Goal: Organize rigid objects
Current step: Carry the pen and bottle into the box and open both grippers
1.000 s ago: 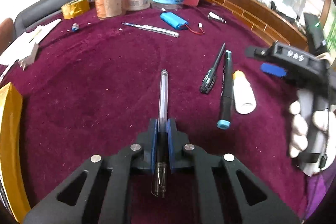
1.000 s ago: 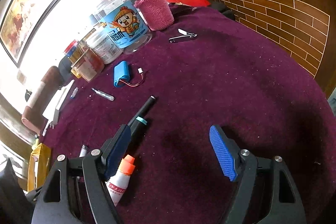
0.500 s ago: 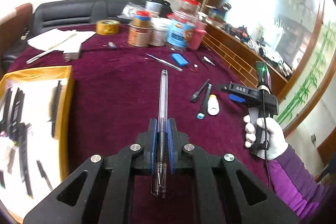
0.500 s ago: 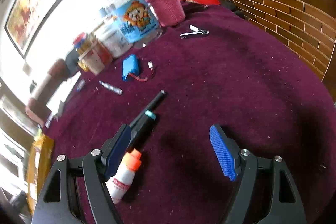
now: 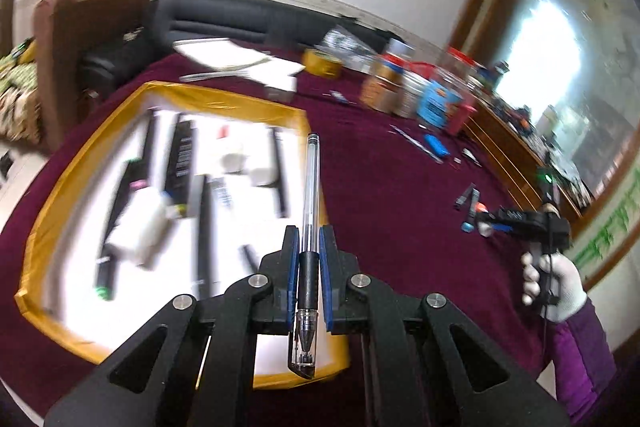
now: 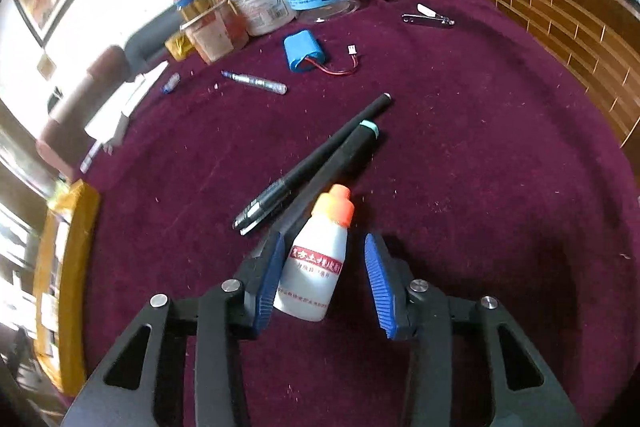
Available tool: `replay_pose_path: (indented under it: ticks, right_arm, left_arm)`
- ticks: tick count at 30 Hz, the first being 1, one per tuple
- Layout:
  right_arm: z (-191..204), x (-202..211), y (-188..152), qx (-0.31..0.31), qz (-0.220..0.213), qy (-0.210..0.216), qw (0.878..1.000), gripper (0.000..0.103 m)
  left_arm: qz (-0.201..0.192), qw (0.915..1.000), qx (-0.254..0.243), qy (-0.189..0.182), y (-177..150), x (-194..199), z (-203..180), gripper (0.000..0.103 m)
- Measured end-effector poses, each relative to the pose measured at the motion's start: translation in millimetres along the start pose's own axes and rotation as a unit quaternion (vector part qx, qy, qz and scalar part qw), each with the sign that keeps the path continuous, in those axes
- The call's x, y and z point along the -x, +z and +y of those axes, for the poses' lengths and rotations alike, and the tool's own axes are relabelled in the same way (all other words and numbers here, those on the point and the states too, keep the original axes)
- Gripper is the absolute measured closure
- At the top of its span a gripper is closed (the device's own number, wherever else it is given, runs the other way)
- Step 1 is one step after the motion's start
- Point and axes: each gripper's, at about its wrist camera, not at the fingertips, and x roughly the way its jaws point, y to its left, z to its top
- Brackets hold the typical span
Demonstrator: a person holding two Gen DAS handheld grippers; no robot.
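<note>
Left claw [image 5: 309, 281] is clamping the clear pen [image 5: 308, 227] by its black grip, holding it above the yellow-rimmed tray's [image 5: 88, 131] right edge. Best lowering it flat, parallel to the pens [image 5: 120, 203] lying inside. Right claw [image 6: 323, 283], wide, is straddling the white bottle [image 6: 316, 263] on the tabletop [image 6: 480, 147].

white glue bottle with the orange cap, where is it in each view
Left wrist: the glue bottle is small at far right, lying on the maroon cloth just ahead of the right gripper.
Right wrist: the glue bottle is low centre, between the open pads of the right gripper.
Shared landmark: the teal-tipped black marker lying right beside it.
</note>
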Motion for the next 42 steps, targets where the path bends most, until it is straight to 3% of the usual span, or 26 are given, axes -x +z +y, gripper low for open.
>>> replay_pose_path:
  ticks: [3,8,12,21,24,29,36,42]
  right_arm:
    - [6.0,5.3,-10.8,0.013,0.001,-0.005,1.000,0.079]
    - [4.0,25.0,-22.3,-0.004,-0.018,0.013,1.000,0.079]
    - [14.1,49.3,-25.0,-0.008,-0.028,0.059,0.998,0.079]
    - [119.0,54.5,-40.4,0.075,0.011,0.154,0.985,0.079]
    - [166.6,44.6,-50.0,0.110,0.037,0.180,0.977,0.078]
    - [241.9,28.2,-68.1,0.164,0.073,0.210,0.961,0.078]
    - [320.8,7.6,-92.3,0.239,0.091,0.195,0.947,0.078]
    - [350.6,-25.1,-110.9,0.269,0.110,0.146,0.946,0.078]
  left_arm:
    - [-0.005,0.9993,0.029,0.022,-5.1,9.3,29.5,0.096]
    - [-0.004,0.9955,0.074,0.059,-13.8,15.3,72.9,0.096]
    - [0.010,0.9919,0.100,0.078,-20.8,9.9,96.1,0.095]
    - [0.040,0.9904,0.121,0.054,-27.5,-12.8,103.5,0.095]
    - [0.052,0.9907,0.116,0.050,-27.6,-17.2,99.0,0.086]
    - [0.049,0.9899,0.131,0.021,-24.3,-8.0,97.9,0.053]
    - [0.012,0.9901,0.137,0.027,-19.0,23.4,103.9,0.048]
    - [-0.014,0.9864,0.128,0.102,-19.5,41.8,115.4,0.041]
